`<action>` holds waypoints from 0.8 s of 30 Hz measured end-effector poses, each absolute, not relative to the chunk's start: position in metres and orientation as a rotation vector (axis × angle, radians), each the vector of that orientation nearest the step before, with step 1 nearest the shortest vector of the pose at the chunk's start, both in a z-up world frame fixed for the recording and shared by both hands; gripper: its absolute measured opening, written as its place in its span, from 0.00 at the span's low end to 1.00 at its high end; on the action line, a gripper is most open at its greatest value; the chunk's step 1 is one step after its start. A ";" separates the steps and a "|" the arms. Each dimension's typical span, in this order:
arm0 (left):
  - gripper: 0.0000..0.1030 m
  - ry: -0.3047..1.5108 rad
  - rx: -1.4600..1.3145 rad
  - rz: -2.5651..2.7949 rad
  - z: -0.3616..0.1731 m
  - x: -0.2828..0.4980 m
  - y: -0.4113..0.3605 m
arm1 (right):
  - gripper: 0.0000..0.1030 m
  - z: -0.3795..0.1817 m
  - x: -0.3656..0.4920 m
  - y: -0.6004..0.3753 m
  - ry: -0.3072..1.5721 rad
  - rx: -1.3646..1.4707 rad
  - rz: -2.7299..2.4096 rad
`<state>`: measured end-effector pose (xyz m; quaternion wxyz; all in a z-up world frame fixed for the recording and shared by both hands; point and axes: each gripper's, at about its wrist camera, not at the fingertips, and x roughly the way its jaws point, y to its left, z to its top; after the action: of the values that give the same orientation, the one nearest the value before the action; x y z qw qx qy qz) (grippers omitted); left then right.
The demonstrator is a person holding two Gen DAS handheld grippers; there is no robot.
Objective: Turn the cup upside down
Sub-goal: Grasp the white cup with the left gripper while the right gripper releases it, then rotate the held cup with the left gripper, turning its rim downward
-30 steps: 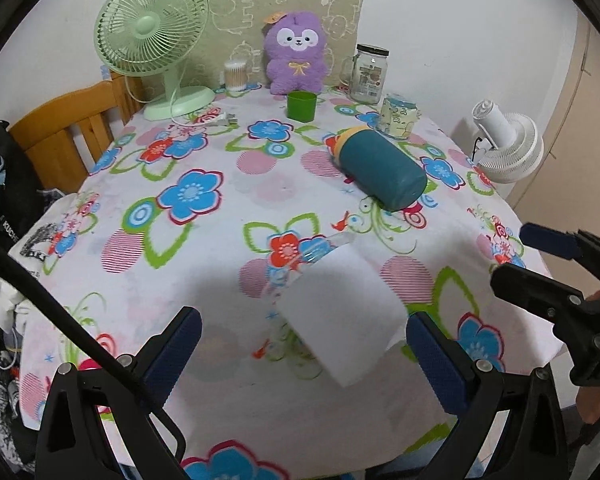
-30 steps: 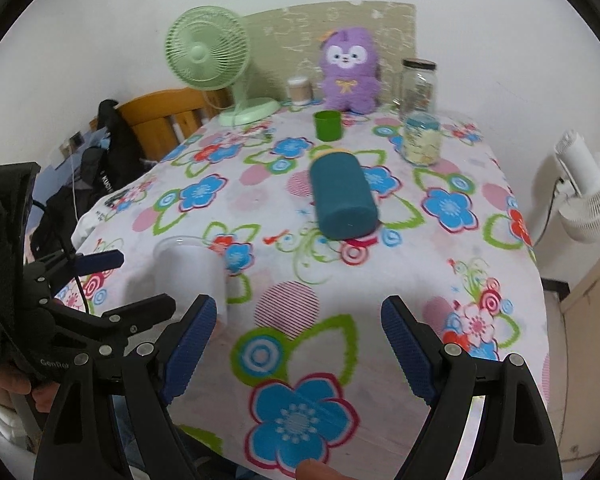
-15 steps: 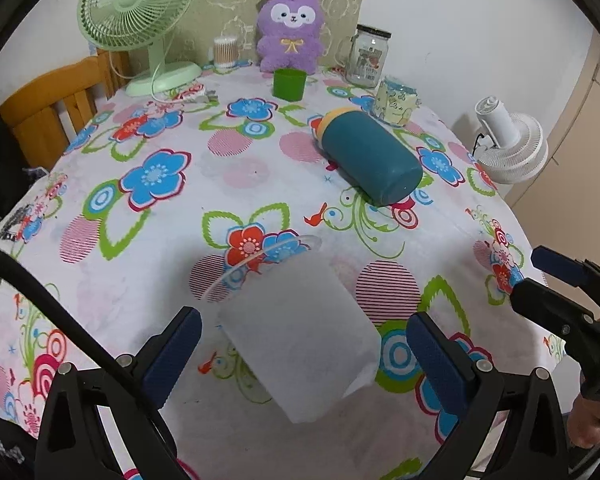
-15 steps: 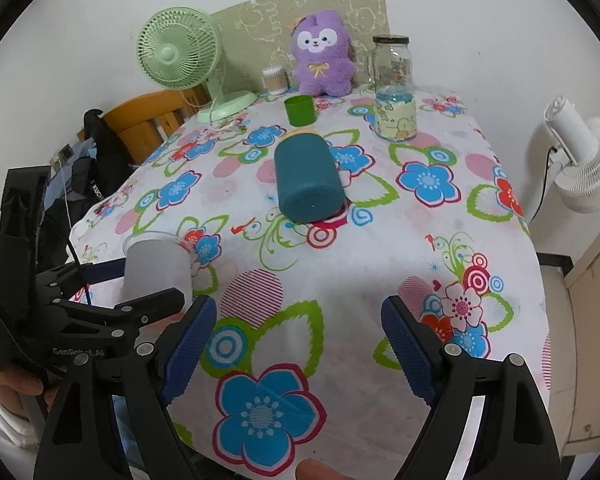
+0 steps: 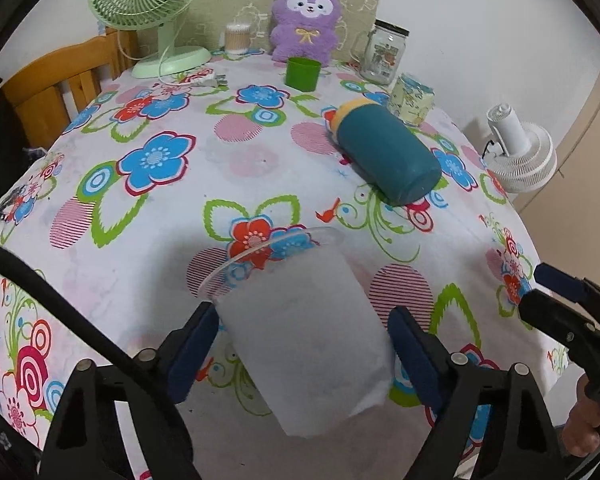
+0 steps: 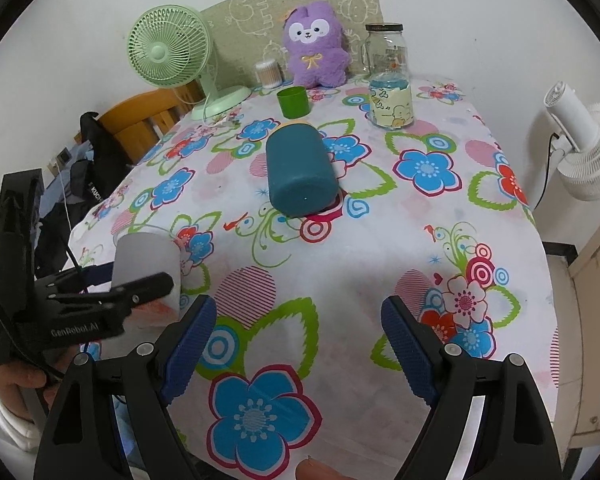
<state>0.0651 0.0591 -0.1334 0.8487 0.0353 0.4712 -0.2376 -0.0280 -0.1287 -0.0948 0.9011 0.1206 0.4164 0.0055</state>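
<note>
Flanking the frosted cup, the left gripper's blue fingers sat against its sides, grasping it upright, mouth up, near the tabletop's front edge. The right gripper hung spread and unloaded just beside it. A teal bottle lay toppled beyond.

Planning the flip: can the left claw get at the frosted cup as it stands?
Probably yes. The left claw already straddles the frosted cup, fingers on either side, nothing between. The cup stands upright with its rim up. Whether the pads touch it is unclear.
</note>
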 end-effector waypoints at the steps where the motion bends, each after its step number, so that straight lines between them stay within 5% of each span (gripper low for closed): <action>1: 0.83 0.990 0.067 -0.500 -0.132 0.066 0.061 | 0.84 -0.095 -0.028 -0.129 0.861 0.250 0.012; 24: 0.80 0.981 0.314 -0.591 -0.066 0.065 0.098 | 0.84 -0.079 -0.029 -0.096 0.817 0.244 0.094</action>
<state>0.0653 0.0983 -0.0656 0.8289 0.1481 0.4621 -0.2784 -0.0290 -0.0961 -0.0793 0.9095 0.1183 0.3960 0.0454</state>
